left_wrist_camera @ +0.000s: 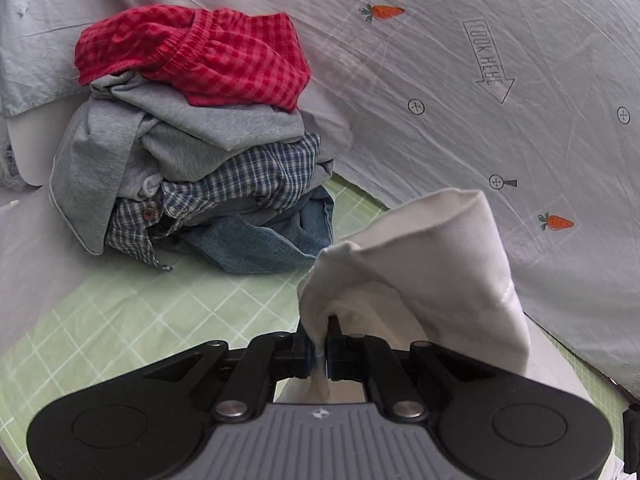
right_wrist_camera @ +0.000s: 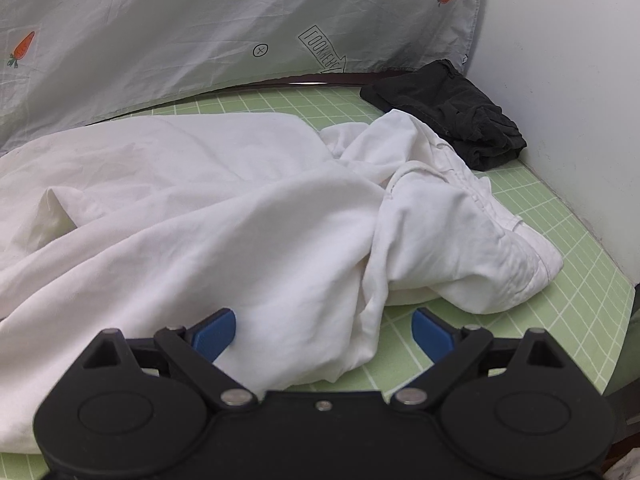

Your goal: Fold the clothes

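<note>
White garment [right_wrist_camera: 200, 208] lay crumpled across the green gridded desk [right_wrist_camera: 560, 240] at centre frame, left gripper [left_wrist_camera: 319, 354] jaws clenched on a lifted fold of it, right gripper [right_wrist_camera: 324, 330] jaws spread wide just above its lower edge, stacked clothes pile [left_wrist_camera: 192, 152] upper left, black garment [right_wrist_camera: 452, 112] upper right.

1. You see a green mat [right_wrist_camera: 552, 240] with a white grid.
2. Your white garment [right_wrist_camera: 200, 208] is plain.
3. Your pile has red gingham shorts [left_wrist_camera: 200, 52], grey cloth [left_wrist_camera: 208, 128], a blue-and-white plaid shirt [left_wrist_camera: 248, 176] and blue denim [left_wrist_camera: 272, 236].
4. Beside it lies a black garment [right_wrist_camera: 452, 116].
5. The pale grey sheet [left_wrist_camera: 480, 80] carries orange carrots.
</note>
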Demonstrator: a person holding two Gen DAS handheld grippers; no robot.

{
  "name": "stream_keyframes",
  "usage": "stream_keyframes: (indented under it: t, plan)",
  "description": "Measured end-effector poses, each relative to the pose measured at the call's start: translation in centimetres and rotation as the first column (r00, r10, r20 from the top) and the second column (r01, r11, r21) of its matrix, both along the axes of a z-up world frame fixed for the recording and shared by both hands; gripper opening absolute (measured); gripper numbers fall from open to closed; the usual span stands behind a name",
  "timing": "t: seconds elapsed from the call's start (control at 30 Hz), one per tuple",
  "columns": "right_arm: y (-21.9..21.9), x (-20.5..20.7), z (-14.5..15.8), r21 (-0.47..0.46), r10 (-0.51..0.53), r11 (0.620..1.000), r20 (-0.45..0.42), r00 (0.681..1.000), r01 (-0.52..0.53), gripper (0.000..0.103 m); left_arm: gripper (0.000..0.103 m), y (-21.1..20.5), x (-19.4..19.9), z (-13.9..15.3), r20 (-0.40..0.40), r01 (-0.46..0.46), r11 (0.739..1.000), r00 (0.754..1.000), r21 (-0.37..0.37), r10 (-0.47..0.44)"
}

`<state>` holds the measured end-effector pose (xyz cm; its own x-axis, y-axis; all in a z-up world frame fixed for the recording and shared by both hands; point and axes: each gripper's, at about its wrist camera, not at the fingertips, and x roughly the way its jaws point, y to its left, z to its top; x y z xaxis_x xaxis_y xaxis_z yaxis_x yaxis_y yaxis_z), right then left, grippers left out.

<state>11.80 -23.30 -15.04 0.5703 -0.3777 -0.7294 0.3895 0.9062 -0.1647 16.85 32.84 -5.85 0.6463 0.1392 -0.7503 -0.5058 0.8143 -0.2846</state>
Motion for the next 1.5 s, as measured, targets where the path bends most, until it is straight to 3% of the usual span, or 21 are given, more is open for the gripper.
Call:
stream_keyframes:
  t: [0.1, 0.17, 0.27, 0.4, 0.47, 0.63, 0.77, 0.87, 1.03, 1.1, 1.13, 1.17, 1.23, 1.43, 1.5]
  plan:
    - [0.8, 0.3, 0.1, -0.016, 0.007, 1.0, -0.009, 1.0, -0.007, 0.096, 0.018, -0.2, 2.9, -3.9, -0.123, -0.014, 1.0, 0.992, -0.005, 0.013]
    - [1.3, 0.3, 0.3, -0.034, 0.016, 0.999, -0.011, 1.0, -0.016, 0.096, 0.027, -0.5, 3.9, -5.8, -0.182, -0.017, 1.0, 0.983, -0.006, 0.016]
    - [2.2, 0.5, 0.7, -0.066, 0.038, 0.997, -0.015, 0.999, -0.039, 0.096, 0.044, -1.0, 3.3, -6.8, -0.193, -0.008, 1.0, 0.981, -0.024, 0.003]
    - [3.7, 1.0, 0.9, -0.094, 0.088, 0.992, -0.021, 0.996, -0.09, 0.096, 0.057, -1.2, 0.7, -7.4, -0.226, -0.002, 1.0, 0.974, -0.005, 0.001]
    - [4.8, 1.7, 0.5, -0.091, 0.12, 0.988, -0.038, 0.992, -0.123, 0.097, 0.058, -1.2, -0.7, -7.8, -0.252, -0.003, 1.0, 0.968, 0.001, 0.003]
    - [6.5, 2.8, 0.3, -0.086, 0.184, 0.978, -0.055, 0.981, -0.188, 0.097, 0.058, -1.1, -4.1, -9.3, -0.283, -0.03, 0.994, 0.959, -0.105, -0.001]
    - [6.8, 2.6, 0.6, -0.088, 0.2, 0.975, -0.048, 0.979, -0.203, 0.097, 0.061, -1.6, -5.7, -9.6, -0.311, -0.056, 0.993, 0.95, -0.106, 0.02]
    - [6.4, 2.2, 0.8, -0.082, 0.185, 0.979, -0.04, 0.982, -0.187, 0.097, 0.065, -1.5, -6.7, -8.9, -0.289, -0.066, 0.991, 0.957, -0.117, 0.03]
    - [5.8, 1.6, 0.6, -0.05, 0.156, 0.986, -0.032, 0.987, -0.157, 0.097, 0.066, -1.0, -7.0, -10.1, -0.266, -0.063, 0.977, 0.964, -0.201, 0.008]
    - [5.8, 1.3, 0.4, -0.034, 0.153, 0.987, -0.031, 0.988, -0.154, 0.097, 0.064, -0.9, -7.0, -10.3, -0.242, -0.066, 0.978, 0.97, -0.196, 0.017]
    - [5.8, 1.1, 0.5, -0.031, 0.155, 0.987, -0.027, 0.988, -0.156, 0.097, 0.055, -0.8, -7.1, -10.3, -0.23, -0.063, 0.979, 0.973, -0.193, 0.017]
    - [5.8, 0.9, 0.5, -0.031, 0.157, 0.987, -0.023, 0.987, -0.157, 0.097, 0.034, -1.0, -7.1, -10.2, -0.225, -0.058, 0.982, 0.974, -0.178, 0.016]
    - [5.8, 0.6, 0.6, -0.029, 0.156, 0.987, -0.016, 0.988, -0.157, 0.097, 0.002, -1.1, -7.1, -9.8, -0.212, -0.035, 0.987, 0.977, -0.154, 0.002]
    - [4.9, -0.4, 0.7, -0.015, 0.117, 0.993, 0.001, 0.993, -0.117, 0.097, 0.001, 0.6, -8.3, -6.7, -0.148, -0.072, 0.991, 0.988, -0.113, 0.055]
    - [4.6, -0.8, 0.7, -0.013, 0.104, 0.995, 0.008, 0.995, -0.104, 0.097, 0.001, 1.8, -9.2, -4.8, -0.126, -0.082, 0.995, 0.989, -0.057, 0.075]
